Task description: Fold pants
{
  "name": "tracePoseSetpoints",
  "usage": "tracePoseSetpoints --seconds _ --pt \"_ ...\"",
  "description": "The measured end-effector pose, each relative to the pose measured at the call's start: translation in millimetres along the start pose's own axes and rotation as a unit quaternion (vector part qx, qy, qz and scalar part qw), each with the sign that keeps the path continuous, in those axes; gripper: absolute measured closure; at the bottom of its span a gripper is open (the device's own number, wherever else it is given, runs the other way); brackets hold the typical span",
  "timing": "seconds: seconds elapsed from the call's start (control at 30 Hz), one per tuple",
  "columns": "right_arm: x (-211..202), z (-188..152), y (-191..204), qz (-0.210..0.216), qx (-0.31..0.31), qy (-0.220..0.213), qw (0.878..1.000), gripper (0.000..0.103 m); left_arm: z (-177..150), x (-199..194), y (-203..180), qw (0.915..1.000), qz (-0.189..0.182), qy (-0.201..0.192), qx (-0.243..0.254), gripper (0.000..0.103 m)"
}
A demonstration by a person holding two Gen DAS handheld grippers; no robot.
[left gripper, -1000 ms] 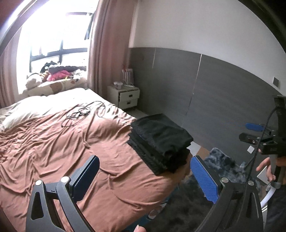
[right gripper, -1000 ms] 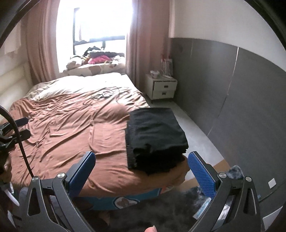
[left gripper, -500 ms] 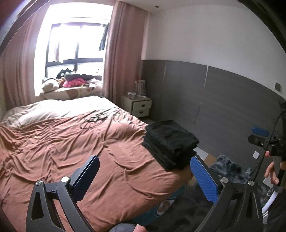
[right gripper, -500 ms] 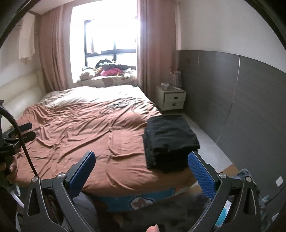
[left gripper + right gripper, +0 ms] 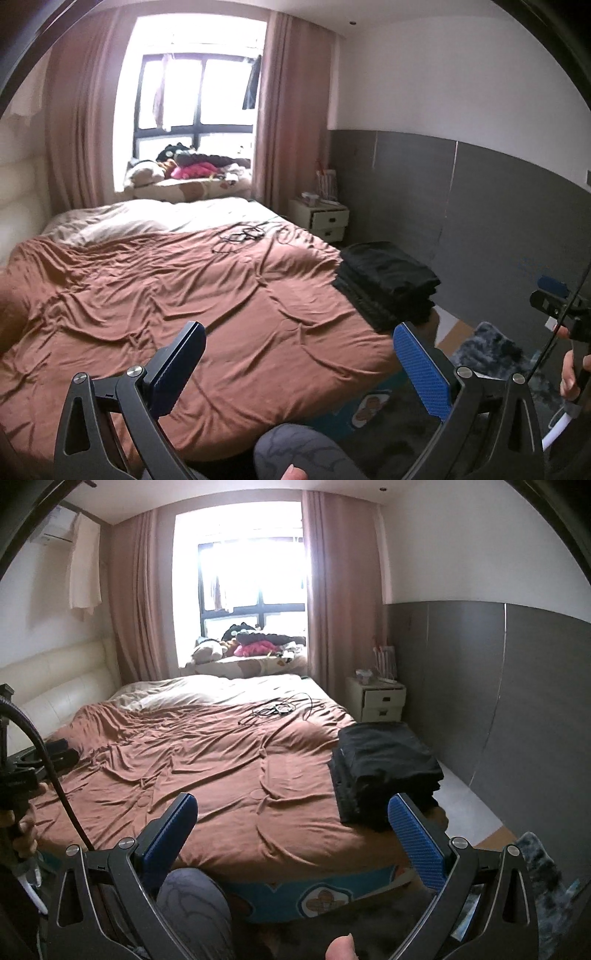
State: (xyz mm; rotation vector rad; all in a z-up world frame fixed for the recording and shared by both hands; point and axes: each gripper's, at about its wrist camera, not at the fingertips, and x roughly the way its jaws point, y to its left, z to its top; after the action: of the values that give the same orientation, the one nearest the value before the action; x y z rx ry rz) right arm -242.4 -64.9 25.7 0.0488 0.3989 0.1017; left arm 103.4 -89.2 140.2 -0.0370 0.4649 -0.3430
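A stack of folded black pants (image 5: 388, 282) (image 5: 384, 768) lies on the right front corner of the bed, on the brown cover (image 5: 184, 295) (image 5: 207, 768). My left gripper (image 5: 299, 363) is open and empty, held off the foot of the bed, well short of the stack. My right gripper (image 5: 291, 836) is also open and empty, back from the bed's foot, the stack just beyond its right finger. The right gripper (image 5: 557, 306) shows at the right edge of the left wrist view, held by a hand. The left one (image 5: 33, 764) shows at the left edge of the right wrist view.
Black cables (image 5: 240, 236) (image 5: 277, 710) lie on the far part of the bed. A white nightstand (image 5: 323, 221) (image 5: 378, 699) stands by the grey wall panel. A dark fluffy rug (image 5: 491, 347) covers the floor at right. A knee (image 5: 192, 897) is close below the grippers.
Both grippers have pulled back and up from the bed; the folded stack now looks smaller and farther, and more of the window and room shows. Both stayed open.
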Motion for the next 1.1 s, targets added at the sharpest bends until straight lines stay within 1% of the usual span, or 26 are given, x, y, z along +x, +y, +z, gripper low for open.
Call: tracePoseSetpoints --seconds 0.13,0.23,0.33,0.43,0.53,0.63,0.77,0.87,0.97,1.1 --pt "1.7 -23.7 4.1 0.007 0.004 -0.006 1.000 0.000 -22.5 -10.7 4.5 0.9999 0.013 -0.009 0.001 0.000" --pt "0.3 -35.0 9.2 0.002 0.011 -0.015 1.000 0.000 -35.4 -19.8 6.3 0.9995 0.024 -0.021 0.000 0.000" --pt "3.3 -48.1 13.8 0.004 0.015 -0.013 1.000 0.000 -47.3 -28.9 7.5 0.9990 0.032 -0.031 -0.003 0.000" --pt "3.2 -60.8 16.0 0.003 0.026 -0.016 1.000 0.000 -60.1 -33.5 5.5 0.9987 0.040 -0.031 -0.001 0.000" --pt "3.6 -68.4 22.4 0.002 0.023 -0.017 1.000 0.000 -69.9 -35.2 2.4 0.9983 0.049 -0.031 0.007 0.000" --pt "4.2 -77.9 28.6 0.007 0.026 -0.017 0.999 0.000 -80.1 -36.6 2.3 0.9987 0.042 -0.029 0.001 0.000" --pt "2.1 -90.0 39.7 0.010 0.028 -0.021 0.999 0.000 -93.1 -36.2 0.7 0.9984 0.049 -0.028 0.003 0.000" --pt "4.1 -96.7 48.9 0.000 0.020 -0.019 1.000 0.000 -102.0 -36.9 -0.9 0.9983 0.052 -0.027 0.007 0.000" --pt "7.3 -98.8 55.5 -0.011 0.016 -0.019 1.000 0.000 -108.6 -35.8 0.5 0.9981 0.057 -0.022 0.007 0.000" --pt "11.6 -100.6 61.4 -0.003 0.022 -0.019 1.000 0.000 -115.4 -36.8 4.5 0.9978 0.062 -0.026 0.001 0.000"
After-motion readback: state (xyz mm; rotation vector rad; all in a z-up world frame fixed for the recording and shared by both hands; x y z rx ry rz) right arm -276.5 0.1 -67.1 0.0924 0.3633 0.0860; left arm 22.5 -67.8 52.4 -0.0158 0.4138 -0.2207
